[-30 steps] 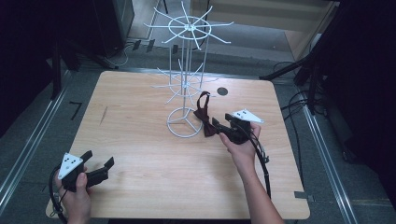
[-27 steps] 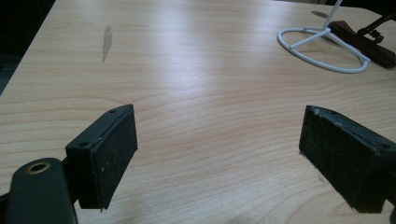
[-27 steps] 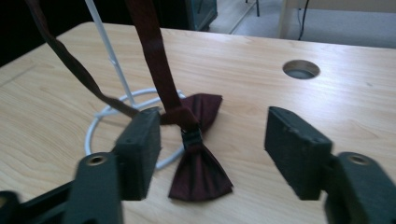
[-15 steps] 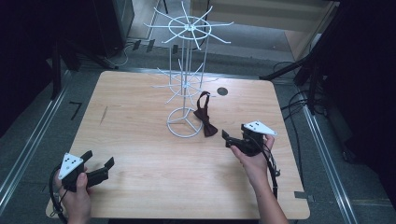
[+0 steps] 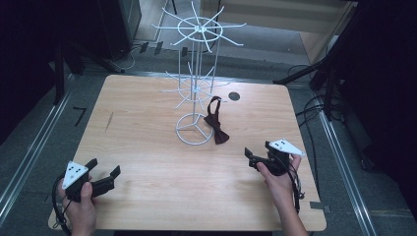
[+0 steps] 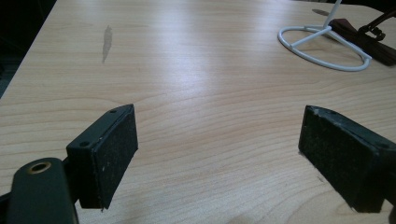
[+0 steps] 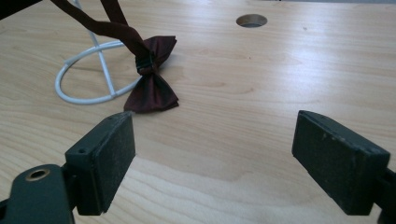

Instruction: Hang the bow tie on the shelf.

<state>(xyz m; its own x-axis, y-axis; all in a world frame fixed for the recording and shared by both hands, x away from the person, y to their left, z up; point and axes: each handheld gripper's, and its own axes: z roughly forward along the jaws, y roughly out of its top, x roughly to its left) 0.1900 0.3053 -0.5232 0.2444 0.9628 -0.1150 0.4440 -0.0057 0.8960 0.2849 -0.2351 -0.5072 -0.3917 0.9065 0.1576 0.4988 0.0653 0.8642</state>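
Both the right gripper (image 5: 256, 160) and the left gripper (image 5: 103, 174) had their jaws spread and empty, while the bow tie (image 7: 152, 79), ahead of the right one, already hung on the wire stand (image 5: 195, 93), so little seemed left.

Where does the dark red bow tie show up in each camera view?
High view: bow tie at table centre, right of the rack's base.
Left gripper view: top right corner.
Right gripper view: upper left.
Shared landmark: the white wire ring base beside it.
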